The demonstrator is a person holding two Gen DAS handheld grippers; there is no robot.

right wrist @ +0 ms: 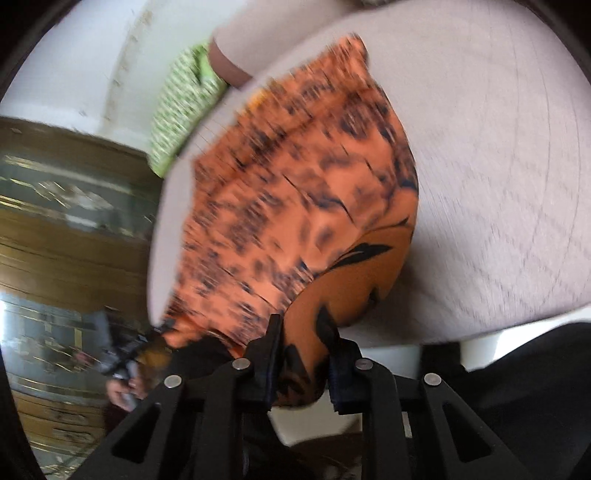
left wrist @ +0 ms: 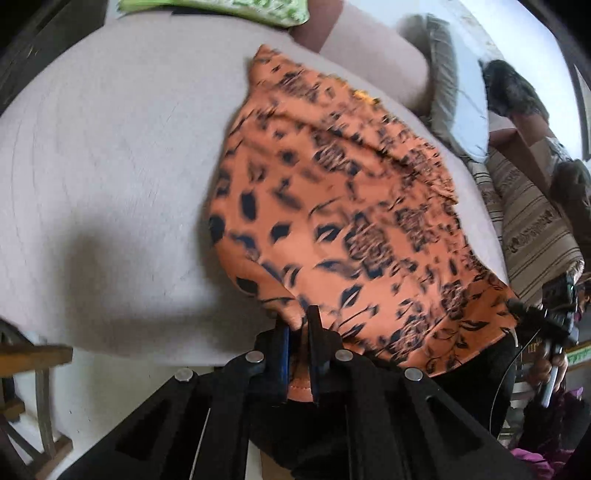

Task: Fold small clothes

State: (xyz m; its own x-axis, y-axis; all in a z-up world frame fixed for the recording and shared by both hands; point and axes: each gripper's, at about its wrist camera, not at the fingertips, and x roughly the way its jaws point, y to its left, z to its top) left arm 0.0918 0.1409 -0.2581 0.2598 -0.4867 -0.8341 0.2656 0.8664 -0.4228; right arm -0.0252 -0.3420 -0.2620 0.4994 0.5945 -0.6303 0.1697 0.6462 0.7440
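Pale cushion (left wrist: 110,166) bears orange cloth (left wrist: 332,206), pinched by both tools.

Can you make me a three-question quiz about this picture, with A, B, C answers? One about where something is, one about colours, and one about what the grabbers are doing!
1. Where does the green patterned cloth lie?
A. Under the orange cloth
B. At the far edge of the pale cushion, away from the orange cloth
C. Between a gripper's fingers

2. What colours are on the cloth being folded?
A. Orange with black marks
B. Plain blue
C. White with red stripes

3. What is the left hand-held gripper doing?
A. Standing wide open over bare cushion
B. Pinching an edge of the orange cloth
C. Holding a pillow

Answers:
1 B: the green cloth shows at the top of the left wrist view, beyond the pale cushion.
2 A: the orange cloth has black leafy marks all over.
3 B: its fingers are shut on the cloth's hem; the right hand-held gripper pinches another part.
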